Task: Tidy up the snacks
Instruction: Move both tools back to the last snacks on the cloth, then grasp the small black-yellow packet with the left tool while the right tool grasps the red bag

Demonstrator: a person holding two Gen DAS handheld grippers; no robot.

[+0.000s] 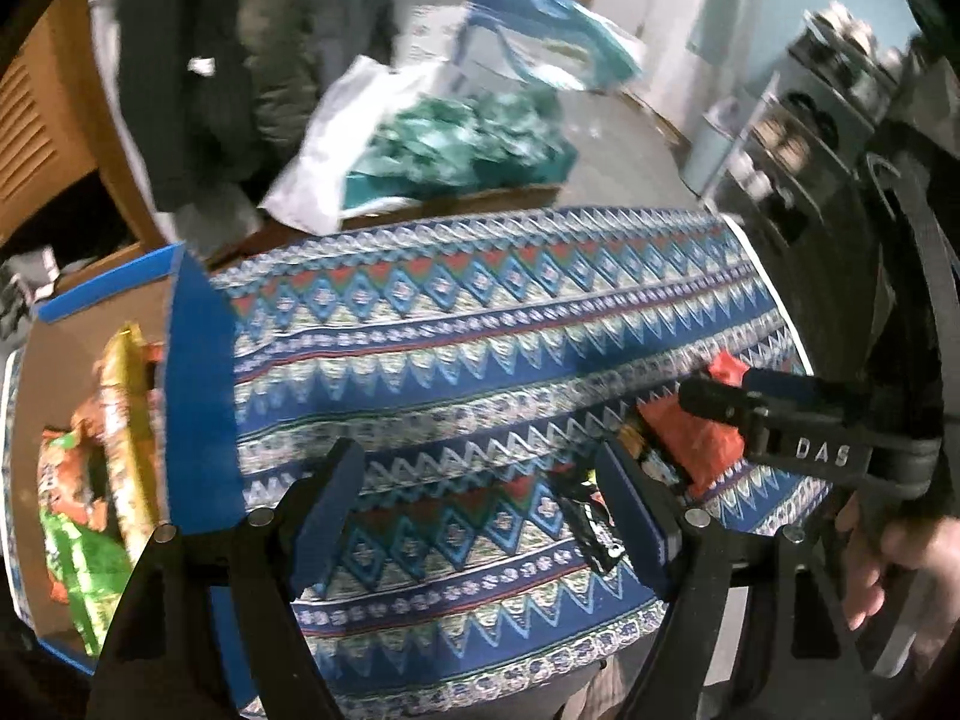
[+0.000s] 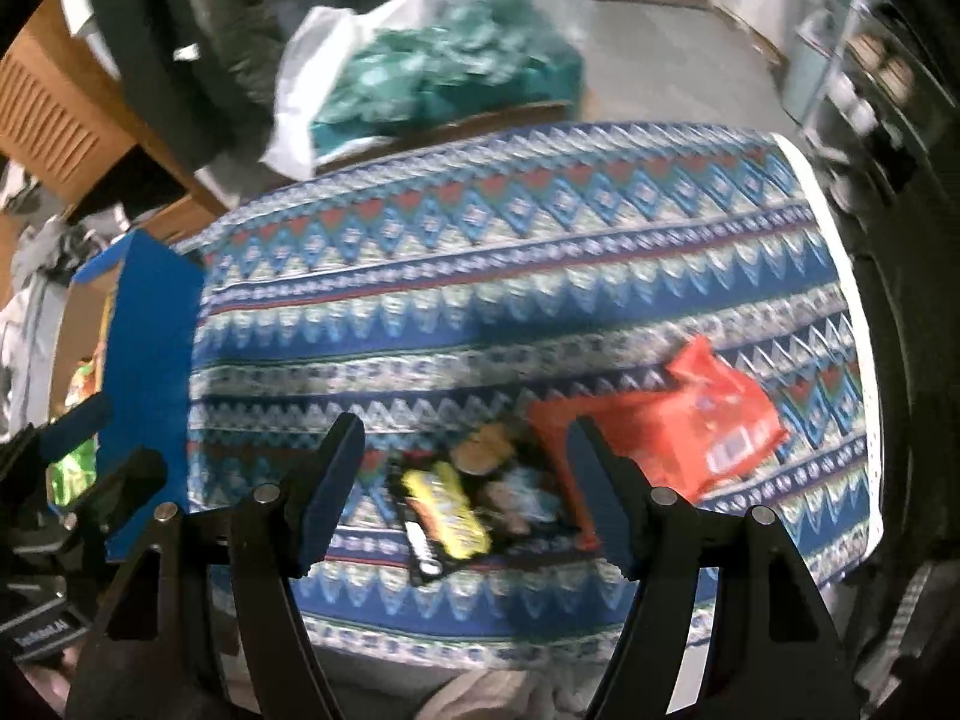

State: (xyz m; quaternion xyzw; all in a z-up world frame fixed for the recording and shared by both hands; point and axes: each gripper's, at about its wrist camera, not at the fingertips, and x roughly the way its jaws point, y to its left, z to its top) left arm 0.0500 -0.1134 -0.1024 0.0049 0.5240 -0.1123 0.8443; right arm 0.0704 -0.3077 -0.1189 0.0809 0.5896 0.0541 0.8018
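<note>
Red snack bag (image 2: 708,420) beside right gripper (image 2: 462,480), fingers (image 2: 336,480) apart.

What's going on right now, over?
Both grippers, left and right, open, empty. Red packet, black packet on cloth; blue box partly filled. Nothing blocking.

Grey floor (image 2: 660,60) — wooden cabinet (image 1: 54,138) leftward.
</note>
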